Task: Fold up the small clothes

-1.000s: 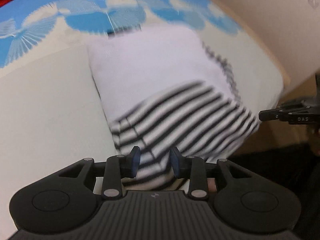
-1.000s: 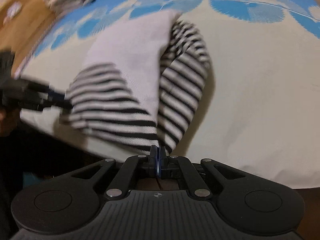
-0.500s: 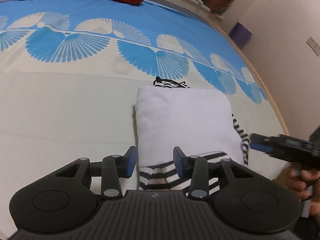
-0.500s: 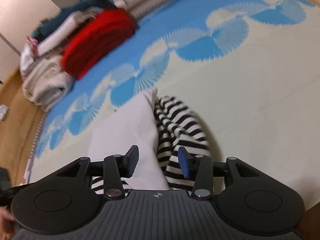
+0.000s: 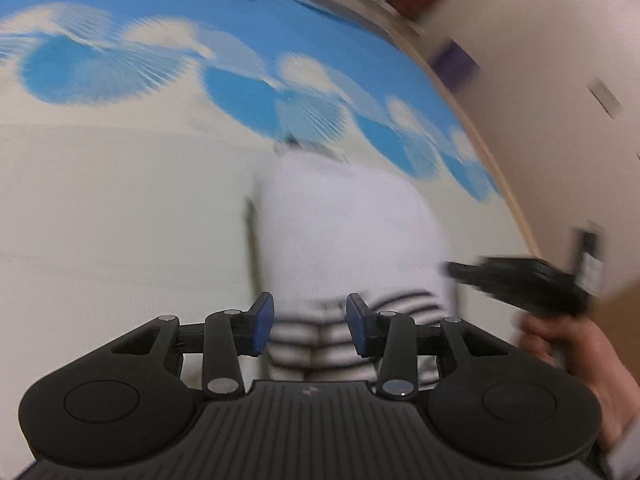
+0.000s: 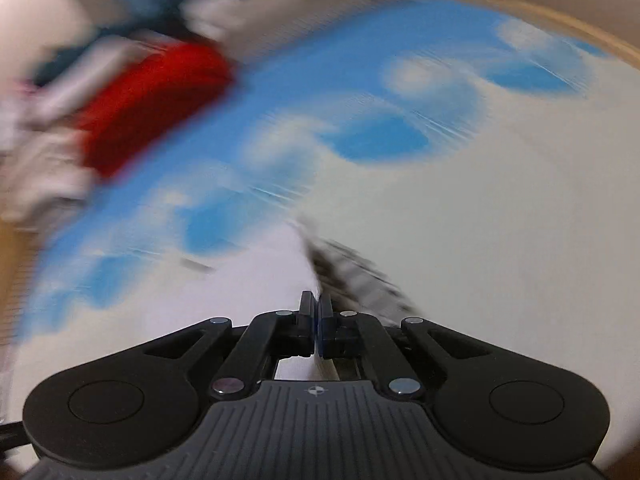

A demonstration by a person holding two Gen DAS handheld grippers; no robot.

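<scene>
**Ana:** Left wrist view is showing the left gripper (image 5: 308, 326) hanging with its jaws partly open over the striped near end of the folded shirt (image 5: 344, 236); nothing is sitting between its pads (image 5: 261, 322), so it is gripping nothing. The shirt is lying on the cream part of the bedspread (image 5: 120, 216), near the bed's right edge.

**Ben:** And the right gripper (image 6: 316, 322)?

**Ana:** Its jaws are standing fully closed, having just snapped shut. Blur is hiding whether any cloth is caught; it looks empty.

**Ben:** What is worrying you?

**Ana:** Closed jaws sweeping across the shirt's right side could be dragging the striped sleeve (image 6: 360, 276) out and undoing the fold. The shirt could also be sliding off that edge.

**Ben:** Surroundings?

**Ana:** Blue fan patterns are running across the bedspread, a red blanket (image 6: 152, 104) is lying at the far side, and a pale wall (image 5: 552, 60) is rising beside the bed.
</scene>
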